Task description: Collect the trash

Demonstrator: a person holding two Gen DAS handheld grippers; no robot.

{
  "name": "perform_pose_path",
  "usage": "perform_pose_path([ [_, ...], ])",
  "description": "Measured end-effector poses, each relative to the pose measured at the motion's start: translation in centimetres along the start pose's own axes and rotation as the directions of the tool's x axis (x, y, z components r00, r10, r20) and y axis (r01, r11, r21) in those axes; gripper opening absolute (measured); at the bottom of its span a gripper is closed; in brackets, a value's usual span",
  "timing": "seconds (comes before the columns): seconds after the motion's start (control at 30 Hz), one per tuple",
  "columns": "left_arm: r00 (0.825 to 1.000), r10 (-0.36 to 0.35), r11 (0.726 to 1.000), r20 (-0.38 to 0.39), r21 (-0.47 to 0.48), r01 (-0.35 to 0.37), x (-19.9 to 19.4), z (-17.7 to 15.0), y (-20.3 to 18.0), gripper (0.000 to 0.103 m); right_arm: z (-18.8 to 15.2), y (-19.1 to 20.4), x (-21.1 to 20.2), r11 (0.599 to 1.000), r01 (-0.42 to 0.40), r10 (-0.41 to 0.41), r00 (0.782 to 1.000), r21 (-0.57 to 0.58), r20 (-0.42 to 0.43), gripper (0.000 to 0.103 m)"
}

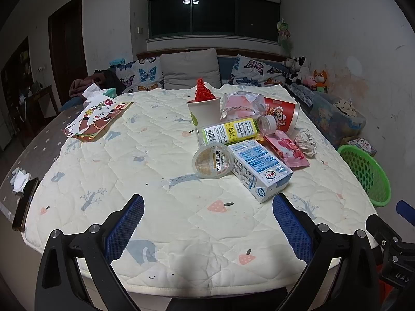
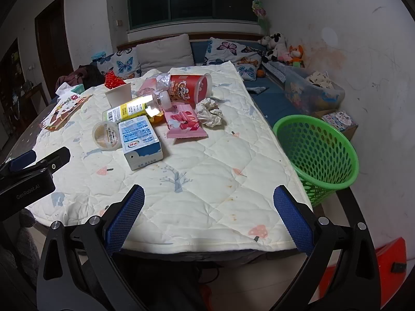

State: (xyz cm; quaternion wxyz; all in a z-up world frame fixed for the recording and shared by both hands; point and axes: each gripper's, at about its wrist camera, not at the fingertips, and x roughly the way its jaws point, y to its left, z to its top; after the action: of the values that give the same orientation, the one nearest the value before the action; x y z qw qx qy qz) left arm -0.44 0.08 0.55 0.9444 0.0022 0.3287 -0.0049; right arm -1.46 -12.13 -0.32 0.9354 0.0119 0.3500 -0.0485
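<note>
left gripper [image 1: 207, 229] and right gripper [image 2: 208, 220] angled down over quilt [image 2: 207, 181], jaws wide, empty.

A: Where's the trash?
B: Heaped ahead of the wide-apart jaws: milk carton [image 1: 260, 171] on its side nearest, lidded cup [image 1: 212, 160] tipped against it, bottle [image 1: 230, 131] lying flat (pink wrapper [image 2: 184, 125] beside).
A: The basket?
B: Green basket [image 2: 320, 153], upright, to their right.

Quilted cloth cover [image 1: 155, 155], plastic basket [image 2: 324, 150]

Open right claw [image 2: 208, 220], trash pile [image 2: 155, 114], green basket [image 2: 316, 150]
</note>
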Motion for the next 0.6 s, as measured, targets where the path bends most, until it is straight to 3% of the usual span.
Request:
perform_pose_path([
  [0.6, 1.000, 0.008, 1.000, 0.004, -0.007, -0.008, 0.32, -0.03, 0.46, 0.096, -0.03, 0.06, 0.18, 1.000, -0.003, 0.003, 1.000, 0.003, -0.002, 0.099],
])
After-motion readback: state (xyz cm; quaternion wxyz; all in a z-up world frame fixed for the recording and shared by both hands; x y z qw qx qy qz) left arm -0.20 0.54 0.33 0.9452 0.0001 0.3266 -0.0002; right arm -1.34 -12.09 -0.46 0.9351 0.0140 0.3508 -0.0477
